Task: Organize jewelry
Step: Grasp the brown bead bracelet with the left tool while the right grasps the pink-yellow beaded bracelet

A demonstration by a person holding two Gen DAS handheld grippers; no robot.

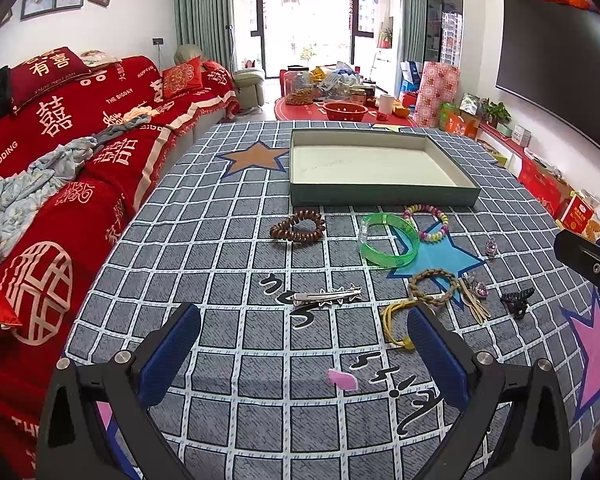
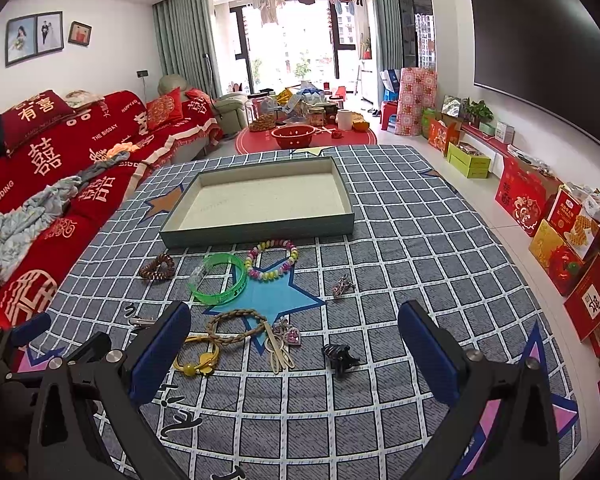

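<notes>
Covering the surface (image 1: 228, 240), a grey checked cloth printed with stars is seen, on which a shallow rectangular green tray (image 1: 380, 194) with a pale lining stands empty. Just before it are scattered a translucent green bangle (image 1: 388, 254), a pastel beaded bracelet (image 2: 272, 262), a brown spiral hair tie (image 1: 298, 226) and a braided cord ring (image 2: 236, 326). Left tongs (image 1: 304, 348) and right tongs (image 2: 296, 344) are held wide, gripping nothing.

Yellow hair tie (image 1: 396, 322) partly behind left fingers (image 1: 430, 344); silver clip (image 2: 140, 322) mostly hidden
</notes>
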